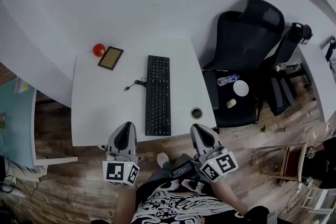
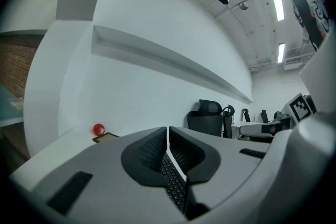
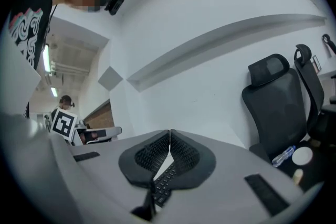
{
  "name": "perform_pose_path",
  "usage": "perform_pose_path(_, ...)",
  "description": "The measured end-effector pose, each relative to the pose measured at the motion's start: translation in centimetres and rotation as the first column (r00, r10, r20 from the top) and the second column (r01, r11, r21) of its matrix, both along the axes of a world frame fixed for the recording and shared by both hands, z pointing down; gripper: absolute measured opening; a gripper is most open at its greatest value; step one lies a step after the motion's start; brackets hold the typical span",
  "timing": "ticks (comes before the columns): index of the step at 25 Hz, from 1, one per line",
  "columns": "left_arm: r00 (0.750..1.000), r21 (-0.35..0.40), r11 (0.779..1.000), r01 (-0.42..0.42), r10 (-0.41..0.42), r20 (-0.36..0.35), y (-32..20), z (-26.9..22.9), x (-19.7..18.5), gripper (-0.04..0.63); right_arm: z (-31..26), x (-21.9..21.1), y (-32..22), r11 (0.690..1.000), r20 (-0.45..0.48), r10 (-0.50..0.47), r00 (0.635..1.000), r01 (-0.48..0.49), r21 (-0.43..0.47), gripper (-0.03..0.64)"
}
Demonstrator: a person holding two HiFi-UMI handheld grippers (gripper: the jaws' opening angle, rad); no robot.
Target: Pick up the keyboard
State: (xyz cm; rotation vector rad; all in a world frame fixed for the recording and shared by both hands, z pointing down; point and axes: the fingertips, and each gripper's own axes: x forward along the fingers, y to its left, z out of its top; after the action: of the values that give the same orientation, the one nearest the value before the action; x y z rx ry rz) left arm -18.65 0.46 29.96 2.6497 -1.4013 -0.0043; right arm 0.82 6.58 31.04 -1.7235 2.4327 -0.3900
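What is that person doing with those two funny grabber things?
A person holds a gripper in each hand, the left gripper and the right gripper, at the near edge of a white table. Both are shut and empty. The black keyboard lies on the table just ahead, not yet touched.

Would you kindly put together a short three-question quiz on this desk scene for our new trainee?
1. True or false: the left gripper and right gripper are both shut and empty.
2. Beside the red ball, left of the keyboard, lies a: A. flat framed panel B. mug C. stapler
3. Fill in: the water bottle lies on the ___.
Key: 1 true; 2 A; 3 office chair seat.
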Motion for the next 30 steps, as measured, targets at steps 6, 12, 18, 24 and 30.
perform_pose_path(6,1.000,-0.033,0.999,-0.017,0.017,0.012,-2.3,1.0,0.7,0.029,1.5,0.0,-2.5,0.999,-0.076,0.003,0.997,-0.007,-0.051,0.029)
perform_pose_path(12,1.000,-0.022,1.000,-0.018,0.018,0.024,-4.6,0.6,1.1,0.029,1.2,-0.1,-5.0,0.999,-0.007,-0.016,1.000,0.015,-0.039,0.029)
perform_pose_path(18,0.999,-0.021,1.000,0.001,0.000,0.045,-7.5,0.7,1.1,0.029,1.7,0.1,-8.0,0.996,-0.035,-0.023,0.999,0.020,-0.084,0.029)
perform_pose_path(24,0.999,-0.079,0.997,-0.003,0.006,0.046,-9.9,2.6,1.9,0.029,3.8,0.8,-10.3,0.989,-0.069,-0.027,0.997,0.017,-0.144,0.029)
perform_pose_path(30,0.995,-0.191,0.981,-0.042,0.059,0.084,-12.4,6.7,3.3,0.029,7.1,1.6,-12.6,0.971,-0.026,-0.027,0.999,0.021,-0.237,0.029)
